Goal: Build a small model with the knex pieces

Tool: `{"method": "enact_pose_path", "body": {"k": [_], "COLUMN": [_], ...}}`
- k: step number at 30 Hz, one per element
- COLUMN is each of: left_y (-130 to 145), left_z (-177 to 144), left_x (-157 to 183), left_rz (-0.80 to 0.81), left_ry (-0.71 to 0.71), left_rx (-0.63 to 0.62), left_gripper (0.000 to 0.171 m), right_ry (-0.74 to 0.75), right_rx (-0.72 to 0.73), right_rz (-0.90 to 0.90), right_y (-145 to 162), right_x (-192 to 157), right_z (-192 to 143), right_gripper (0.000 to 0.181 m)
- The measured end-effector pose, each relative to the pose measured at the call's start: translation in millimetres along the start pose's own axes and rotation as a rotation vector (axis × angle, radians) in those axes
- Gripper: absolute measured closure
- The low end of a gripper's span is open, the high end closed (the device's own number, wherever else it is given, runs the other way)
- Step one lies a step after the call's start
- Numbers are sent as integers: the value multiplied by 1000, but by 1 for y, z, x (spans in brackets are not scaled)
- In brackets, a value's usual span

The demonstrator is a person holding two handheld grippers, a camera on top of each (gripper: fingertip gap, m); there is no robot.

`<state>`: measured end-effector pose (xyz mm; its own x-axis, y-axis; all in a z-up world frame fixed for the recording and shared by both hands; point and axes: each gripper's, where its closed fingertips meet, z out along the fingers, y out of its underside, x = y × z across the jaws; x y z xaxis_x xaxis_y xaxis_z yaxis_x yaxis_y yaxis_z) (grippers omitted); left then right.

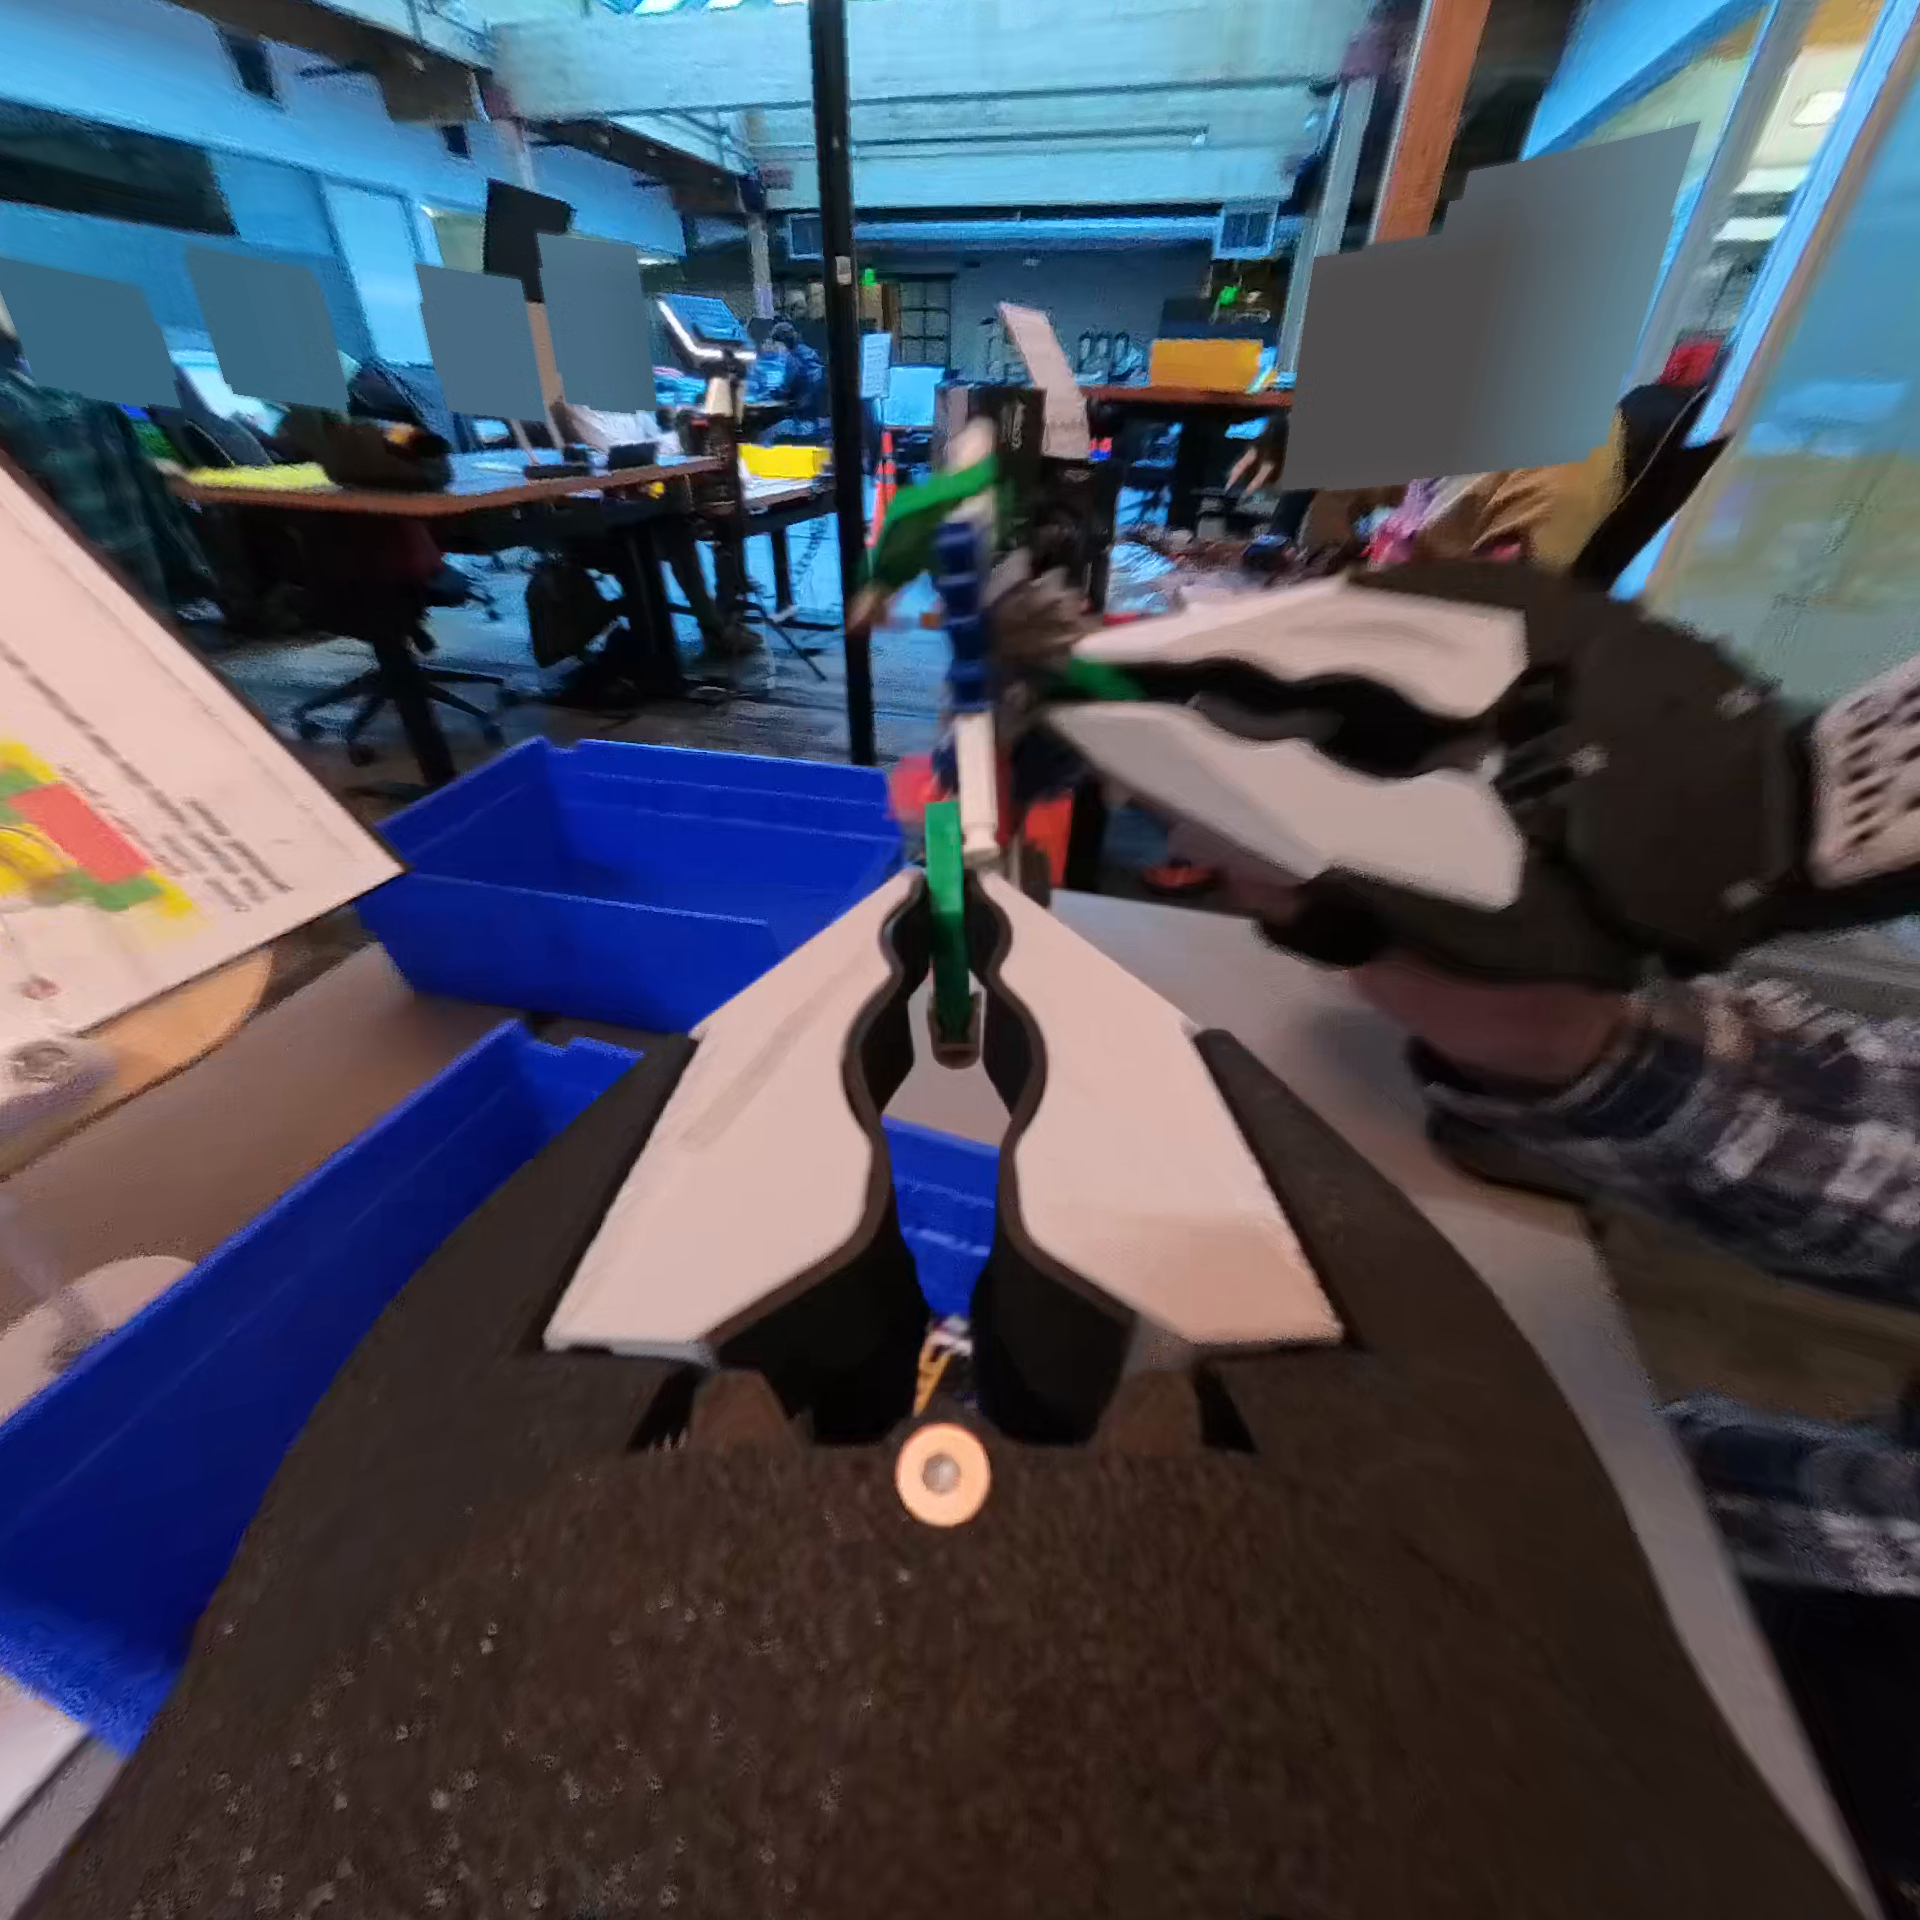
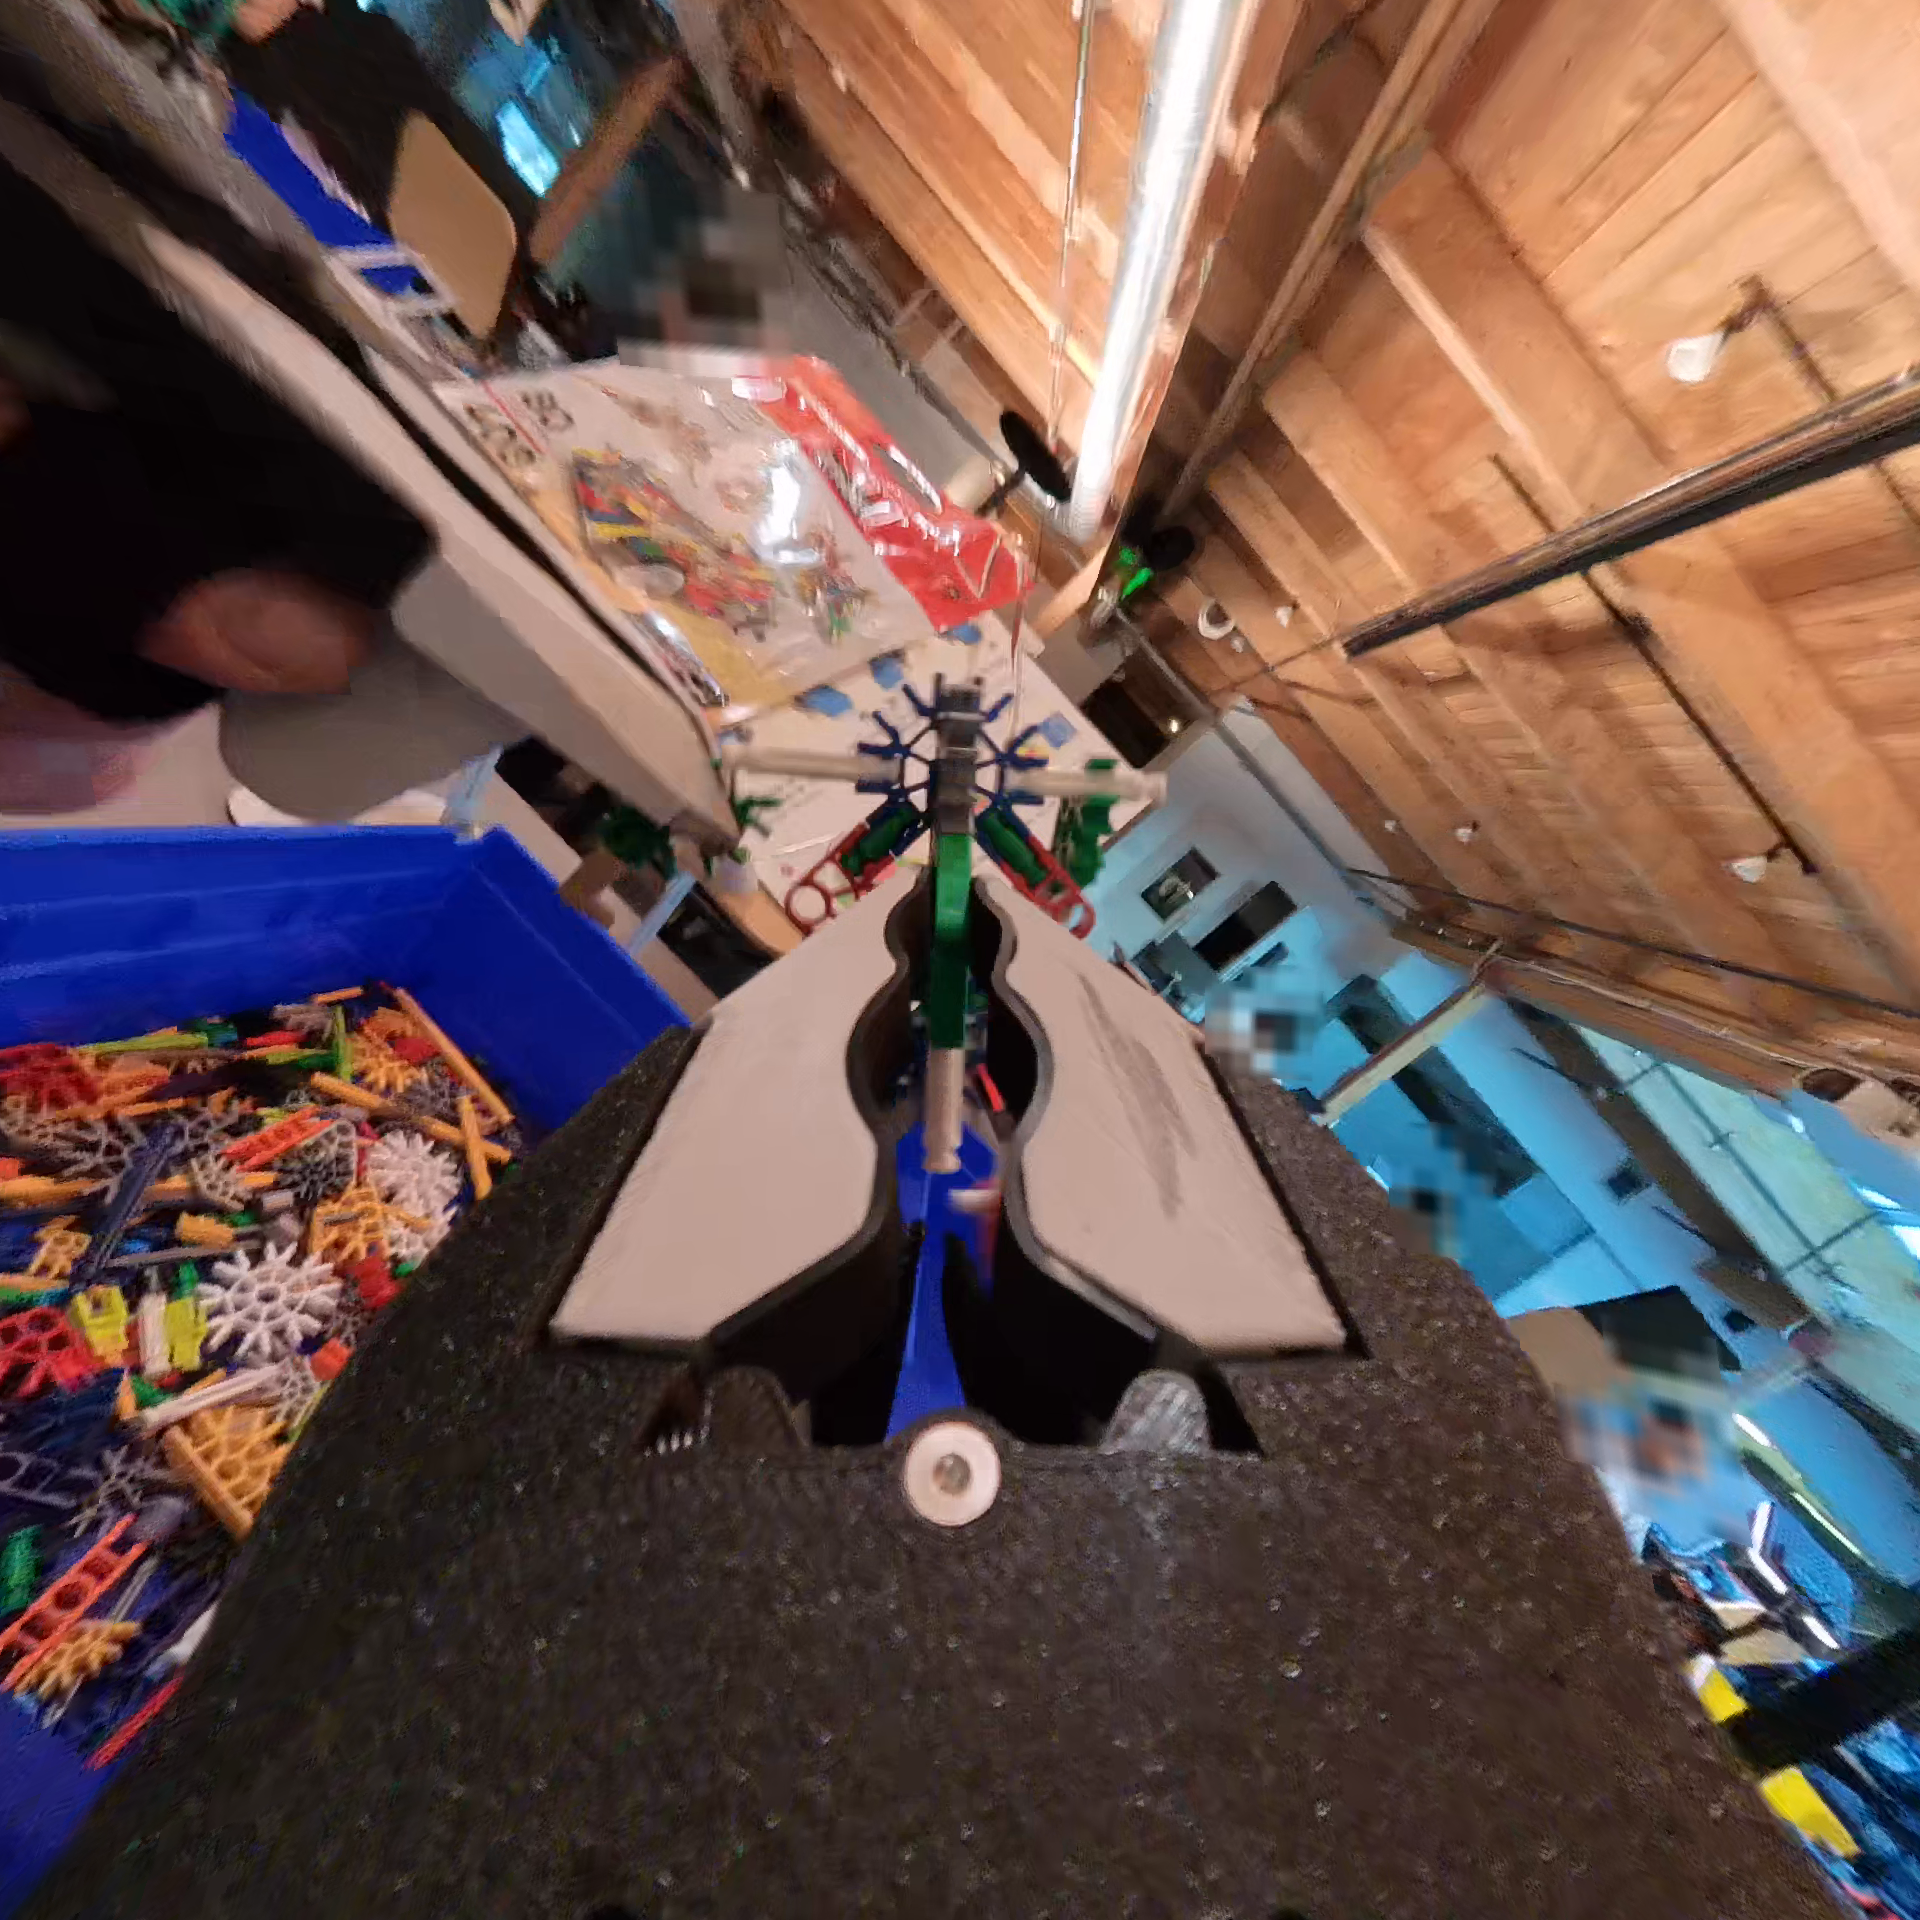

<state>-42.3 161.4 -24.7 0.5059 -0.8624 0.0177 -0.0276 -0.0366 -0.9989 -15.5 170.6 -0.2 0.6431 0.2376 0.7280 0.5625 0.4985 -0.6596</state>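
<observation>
Green plastic fills both our grips: our left gripper (image 1: 951, 904) is clamped on a short green rod (image 1: 950, 914), while our right gripper (image 2: 951, 914) pinches a green connector of the blue-hubbed, white-spoked construction-toy model (image 2: 951, 769), lifted clear, apparently so the rod can meet it. Below sit a grey tabletop (image 1: 1247, 997), an empty blue bin (image 1: 623, 862) and another blue bin of mixed pieces (image 2: 208, 1195); beyond, an open workshop with a timber ceiling.

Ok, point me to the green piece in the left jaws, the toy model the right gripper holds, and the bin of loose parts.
green piece (image 1: 948, 914): left wrist view, mid-length of the strip.
toy model (image 2: 954, 753): right wrist view, blue spoked hub.
bin of loose parts (image 2: 343, 904): right wrist view, blue back wall.
</observation>
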Motion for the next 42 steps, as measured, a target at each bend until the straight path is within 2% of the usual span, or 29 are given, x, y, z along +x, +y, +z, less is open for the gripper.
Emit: {"method": "enact_pose_path", "body": {"k": [3,5,6,7,10,14,21,25,28,30,31,32,34,36,38,42], "left_y": [2,5,6,5,2,14,15,15,33,54,66,78,93,87,76,34], "left_z": [-1,2,2,0,-5,-11,-10,-11,-7,-2,0,0,1,4,4,-2], "left_x": [0,0,2,7,4,17,8,1,-3,-23,-35,-44,-51,-49,-39,15], "left_rz": [-60,66,70,57,23,-27,-185,-247,-196,-156,-137,-127,-144,-144,-118,-88], "left_ry": [67,13,31,79,103,237,280,288,237,89,18,-38,-63,-39,10,258], "left_rx": [24,-36,-38,-31,-25,-125,-67,-45,-151,-252,-306,-362,-420,-379,-338,-174], "left_gripper": [170,169,169,169,169,168,168,168,168,168,162,140,117,106,107,112], "right_ry": [-9,-35,-36,-42,-73,-105,-218,-281,-308,-324,-333,-342,-348,-346,-347,-299], "right_rx": [24,22,30,35,26,13,-26,-66,-105,-124,-130,-129,-126,-116,-103,-90], "right_rz": [-34,0,20,50,100,168,386,458,475,471,469,470,470,468,466,334], "right_y": [-13,-10,-10,-9,-3,6,21,34,46,52,53,53,51,49,45,38], "right_x": [-4,-8,-5,-3,-1,5,13,10,3,-4,-8,-11,-15,-15,-15,-16], "right_z": [-1,1,0,-1,-2,-11,-30,-41,-45,-46,-46,-47,-46,-45,-44,-39], "right_gripper": [178,177,177,177,177,177,177,177,177,177,176,177,177,177,177,177]}}
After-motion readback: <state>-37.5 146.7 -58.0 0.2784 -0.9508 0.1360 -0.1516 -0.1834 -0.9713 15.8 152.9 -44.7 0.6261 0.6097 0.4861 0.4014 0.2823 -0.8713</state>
